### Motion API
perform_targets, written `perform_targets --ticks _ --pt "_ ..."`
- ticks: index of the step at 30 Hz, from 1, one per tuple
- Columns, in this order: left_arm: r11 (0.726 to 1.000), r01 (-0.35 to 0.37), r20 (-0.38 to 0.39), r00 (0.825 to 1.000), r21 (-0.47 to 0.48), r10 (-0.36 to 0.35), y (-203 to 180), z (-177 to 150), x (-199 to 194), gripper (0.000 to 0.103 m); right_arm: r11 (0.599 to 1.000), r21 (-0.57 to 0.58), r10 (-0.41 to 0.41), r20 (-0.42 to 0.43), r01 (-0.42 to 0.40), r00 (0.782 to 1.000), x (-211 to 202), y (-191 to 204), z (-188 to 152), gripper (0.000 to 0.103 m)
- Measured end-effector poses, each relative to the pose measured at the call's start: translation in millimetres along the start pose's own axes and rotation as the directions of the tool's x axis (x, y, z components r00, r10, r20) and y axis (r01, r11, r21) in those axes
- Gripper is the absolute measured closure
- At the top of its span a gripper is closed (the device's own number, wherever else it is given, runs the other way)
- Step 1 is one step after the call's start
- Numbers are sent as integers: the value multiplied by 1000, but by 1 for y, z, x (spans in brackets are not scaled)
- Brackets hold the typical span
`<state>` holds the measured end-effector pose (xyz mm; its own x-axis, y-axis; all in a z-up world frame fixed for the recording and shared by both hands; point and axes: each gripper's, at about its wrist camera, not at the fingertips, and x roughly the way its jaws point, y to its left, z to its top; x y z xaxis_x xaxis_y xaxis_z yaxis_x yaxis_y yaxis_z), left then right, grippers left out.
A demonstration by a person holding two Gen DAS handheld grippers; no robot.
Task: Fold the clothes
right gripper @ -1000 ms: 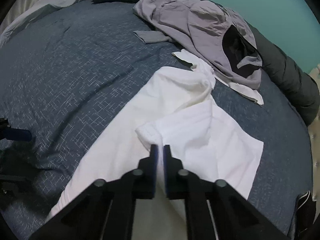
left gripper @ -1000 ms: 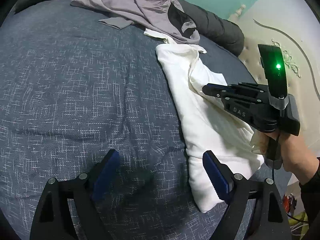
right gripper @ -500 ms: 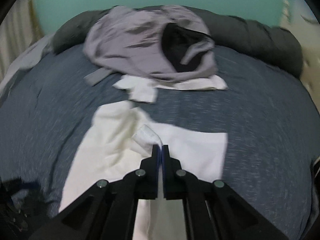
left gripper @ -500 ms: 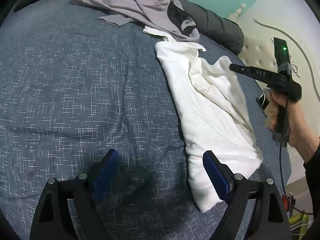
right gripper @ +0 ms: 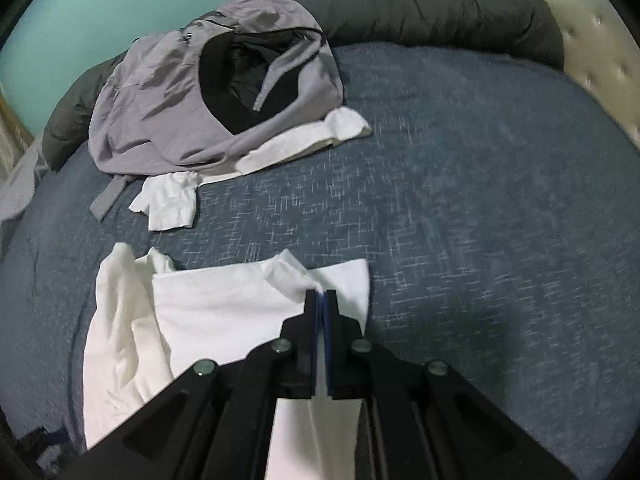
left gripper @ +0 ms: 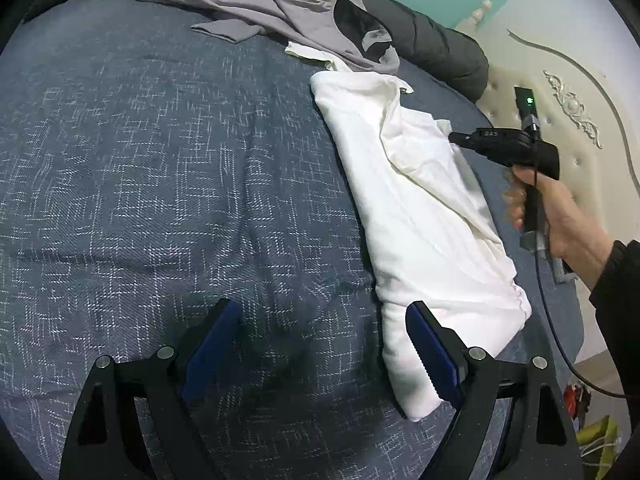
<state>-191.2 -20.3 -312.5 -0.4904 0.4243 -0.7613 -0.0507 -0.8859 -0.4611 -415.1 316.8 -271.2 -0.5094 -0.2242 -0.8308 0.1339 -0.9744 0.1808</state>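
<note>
Bedspread [left gripper: 168, 168], dark blue with white flecks, fills both views. Your white garment [left gripper: 420, 216] lies on its right side, partly folded lengthwise. Your right gripper [right gripper: 321, 296] has its jaws pressed together on a bunched fold of that garment's upper edge, lifting it slightly. Your left gripper [left gripper: 320, 344] hovers low over the bedspread with jaws spread wide and nothing between them, its right finger just beside the garment's near end. A grey jacket [right gripper: 192, 92] lies heaped further away, over other white clothing [right gripper: 304, 144].
</note>
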Motion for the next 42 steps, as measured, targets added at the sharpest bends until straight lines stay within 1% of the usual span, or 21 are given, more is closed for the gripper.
perform_targets --ticks 3,5,6,7,9,12,17,18,20,22,24,25,29,32,36,38,39,41,42 --pt "1000 0 -4 1000 1 0 -1 0 2 14 998 54 23 8 -23 1000 3 -9 1 101" --pt "1000 1 -5 1000 3 -1 -1 0 3 14 996 73 53 43 -56 998 -1 -13 3 99" --pt "1000 1 -5 1000 3 -1 -1 0 3 14 995 71 62 55 -66 997 -3 -13 4 95" --pt "1000 2 -5 1000 4 -2 -2 0 3 14 996 63 65 62 -69 996 -5 -12 6 81" --pt "1000 1 -6 1000 4 -1 -2 0 4 14 997 41 63 61 -65 996 -5 -8 9 62" --pt "1000 0 -7 1000 7 0 -3 -1 5 14 999 -3 53 39 -53 998 2 0 12 62" --pt "1000 -1 -11 1000 8 1 -2 -1 7 14 996 -87 23 41 -20 999 11 12 12 62" --pt "1000 -1 -13 1000 9 1 -2 -1 8 14 995 -103 17 38 -13 999 13 13 12 64" --pt "1000 -2 -15 1000 9 2 -2 -1 10 14 993 -120 -8 14 10 1000 21 14 11 73" --pt "1000 -2 -16 1000 11 2 -2 -1 10 14 994 -112 -15 12 16 1000 22 11 11 96" --pt "1000 -3 -16 1000 11 3 -2 -1 11 14 995 -95 -13 32 16 999 19 7 11 101" --pt "1000 -3 -16 1000 12 3 -2 0 10 14 996 -86 -13 43 16 999 17 5 11 101" --pt "1000 -6 -16 1000 16 6 -2 -1 8 14 997 -52 -46 79 50 996 9 -5 15 101" --pt "1000 -7 -16 1000 19 7 -3 -2 7 14 996 -53 -67 66 71 996 13 -8 16 101" --pt "1000 -6 -17 1000 16 6 -2 -3 7 14 996 -56 -74 34 76 997 21 -7 15 101" --pt "1000 -5 -17 1000 15 5 -2 -3 6 14 995 -59 -77 26 79 997 19 -5 13 99" --pt "1000 -5 -17 1000 16 5 -2 -4 5 14 995 -59 -84 40 86 996 14 -4 13 96" --pt "1000 -4 -17 1000 15 4 -2 -4 4 14 993 -60 -93 77 98 993 -1 1 11 86" --pt "1000 -3 -17 1000 14 4 -3 -4 3 14 994 -68 -78 94 85 992 -11 6 9 75"
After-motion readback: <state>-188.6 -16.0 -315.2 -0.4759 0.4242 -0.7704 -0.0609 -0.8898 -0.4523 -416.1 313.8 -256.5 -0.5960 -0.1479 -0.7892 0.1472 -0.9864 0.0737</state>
